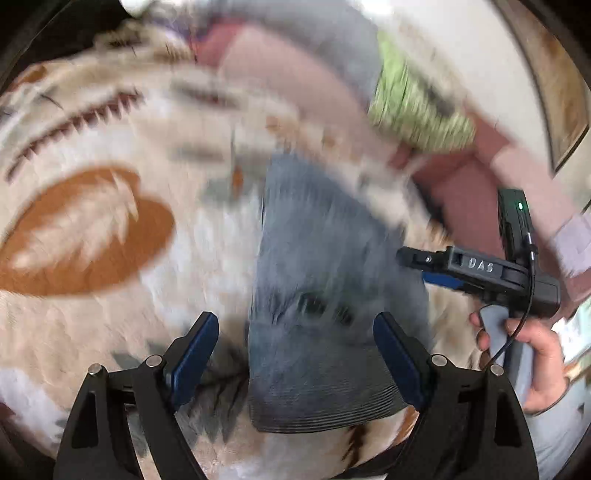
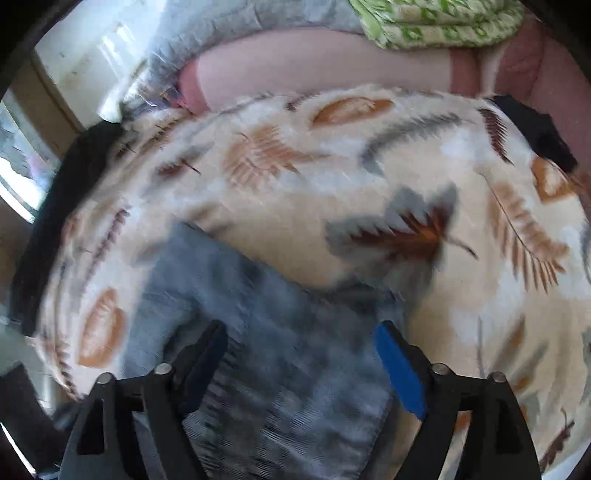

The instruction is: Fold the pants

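The left gripper and right gripper are both hovering with fingers spread over the grey-blue pants, which are lying on a leaf-patterned blanket; green folded cloth is sitting beyond.

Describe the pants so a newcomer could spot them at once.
Start at the cream blanket with brown leaf prints that covers the bed. The pants lie on its near part, under both grippers. They are the only plain blue-grey cloth there, with a ribbed waistband.
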Action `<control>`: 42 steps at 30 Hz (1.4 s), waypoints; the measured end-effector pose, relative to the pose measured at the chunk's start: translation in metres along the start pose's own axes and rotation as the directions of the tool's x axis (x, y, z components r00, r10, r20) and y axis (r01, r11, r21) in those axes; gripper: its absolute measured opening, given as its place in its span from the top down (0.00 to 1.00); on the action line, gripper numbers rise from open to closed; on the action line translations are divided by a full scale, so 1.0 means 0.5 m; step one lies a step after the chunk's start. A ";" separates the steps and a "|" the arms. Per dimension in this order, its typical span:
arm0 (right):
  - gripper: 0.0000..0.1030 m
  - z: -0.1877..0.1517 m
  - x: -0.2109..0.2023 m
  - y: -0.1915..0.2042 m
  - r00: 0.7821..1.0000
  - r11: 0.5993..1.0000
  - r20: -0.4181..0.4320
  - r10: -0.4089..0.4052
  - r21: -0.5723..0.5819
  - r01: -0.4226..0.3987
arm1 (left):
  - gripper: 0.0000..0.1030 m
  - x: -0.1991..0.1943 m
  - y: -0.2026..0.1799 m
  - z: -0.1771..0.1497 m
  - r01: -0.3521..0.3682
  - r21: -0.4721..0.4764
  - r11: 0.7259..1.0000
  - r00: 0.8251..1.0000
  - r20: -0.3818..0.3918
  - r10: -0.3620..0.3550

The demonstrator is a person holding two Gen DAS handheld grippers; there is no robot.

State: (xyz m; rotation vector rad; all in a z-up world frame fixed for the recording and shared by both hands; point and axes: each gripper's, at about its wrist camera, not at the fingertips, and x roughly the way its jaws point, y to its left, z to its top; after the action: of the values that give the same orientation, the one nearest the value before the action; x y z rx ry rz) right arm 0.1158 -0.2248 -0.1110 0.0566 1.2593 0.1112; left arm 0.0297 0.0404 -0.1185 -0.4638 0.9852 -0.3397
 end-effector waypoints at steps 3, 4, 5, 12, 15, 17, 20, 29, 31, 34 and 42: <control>0.14 -0.020 -0.009 -0.029 0.998 0.996 0.036 0.048 0.078 -0.051 | 0.16 -0.008 -0.033 -0.017 -0.060 0.101 0.993 0.997 0.052 0.055; 0.14 -0.023 -0.031 -0.029 0.996 0.995 0.071 0.050 0.082 -0.056 | 0.16 -0.013 -0.039 -0.020 -0.046 0.123 0.991 0.997 0.059 0.039; 0.13 -0.032 -0.069 -0.024 0.989 0.995 0.137 0.045 0.082 -0.057 | 0.16 -0.019 -0.042 -0.022 -0.044 0.132 0.990 0.997 0.073 0.035; 0.11 -0.148 -0.040 0.004 0.996 1.000 0.092 0.005 -0.022 -0.003 | 0.16 -0.057 -0.016 0.001 -0.027 0.066 0.997 0.987 0.162 0.016; 0.07 -0.158 -0.049 -0.035 0.993 0.997 0.119 0.023 0.070 -0.032 | 0.16 -0.036 -0.007 0.007 -0.044 0.036 0.998 0.990 0.135 0.038; 0.07 -0.158 -0.092 -0.034 0.980 0.997 0.196 0.013 0.073 -0.028 | 0.16 -0.042 -0.007 0.004 -0.061 0.043 0.997 0.987 0.151 0.054; 0.05 -0.177 -0.130 -0.013 0.961 0.999 0.276 0.025 0.024 -0.033 | 0.16 -0.048 -0.010 0.001 -0.081 0.058 0.995 0.982 0.174 0.070; 0.01 -0.229 -0.121 -0.076 0.967 0.978 0.222 0.123 0.137 -0.156 | 0.16 -0.040 -0.016 -0.002 -0.140 0.106 0.984 0.982 0.143 0.124; 0.01 -0.232 -0.141 -0.109 0.937 0.953 0.291 0.192 0.173 -0.249 | 0.16 -0.051 -0.006 0.009 -0.117 0.075 0.990 0.986 0.130 0.107; 0.01 -0.244 -0.166 -0.147 0.887 0.902 0.382 0.257 0.235 -0.363 | 0.16 -0.072 0.005 0.023 -0.093 0.037 0.995 0.988 0.125 0.088; 0.01 -0.243 -0.087 -0.222 0.776 0.729 0.416 0.474 0.310 -0.611 | 0.16 -0.089 -0.010 0.030 -0.300 0.065 0.952 0.950 0.109 0.293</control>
State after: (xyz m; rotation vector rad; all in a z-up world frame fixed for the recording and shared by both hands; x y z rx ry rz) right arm -0.0074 -0.3422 -0.1187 0.8195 0.8918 0.3273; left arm 0.0193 0.0604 -0.0772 -0.2506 0.9260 -0.0835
